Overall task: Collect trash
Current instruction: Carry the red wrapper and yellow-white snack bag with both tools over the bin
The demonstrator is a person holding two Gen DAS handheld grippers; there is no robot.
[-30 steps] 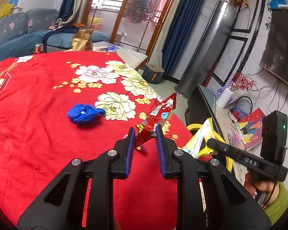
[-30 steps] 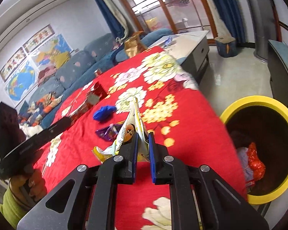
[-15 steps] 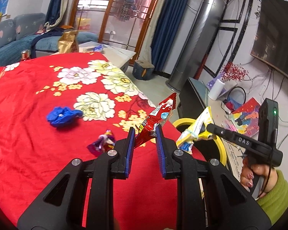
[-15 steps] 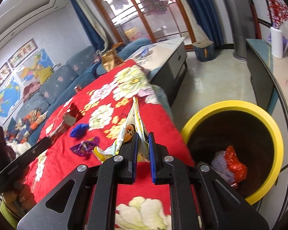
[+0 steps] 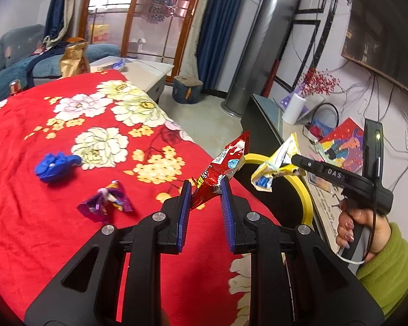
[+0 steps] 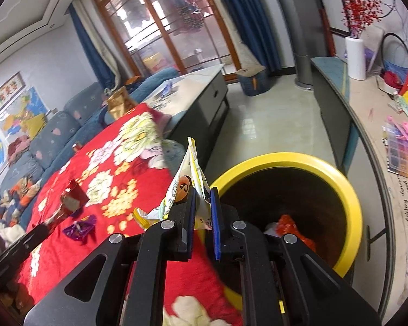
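A: What lies at the far left?

B: On the red flowered cloth [image 5: 27,217] over the desk, a crumpled blue wrapper [image 5: 54,164] sits left, and a purple wrapper [image 5: 104,203] lies nearer, to its right, apart from it.

A: And the left claw [image 5: 205,194]?

B: Its blue pads are pinched on the lower end of a red snack wrapper [image 5: 223,167], which slants up and to the right above the cloth's edge.

A: Further right?

B: The yellow-rimmed bin [image 6: 351,195] stands on the floor just beside the desk, with red and pale scraps inside. The right claw [image 6: 202,199] is clamped narrow on a yellow-and-white wrapper [image 6: 189,174], held at the bin's near-left rim, its tip pointing up.

A: Who holds it?

B: A hand [image 5: 359,228] in a green sleeve [image 5: 389,269] grips that claw's handle, at the far right of the left wrist view.
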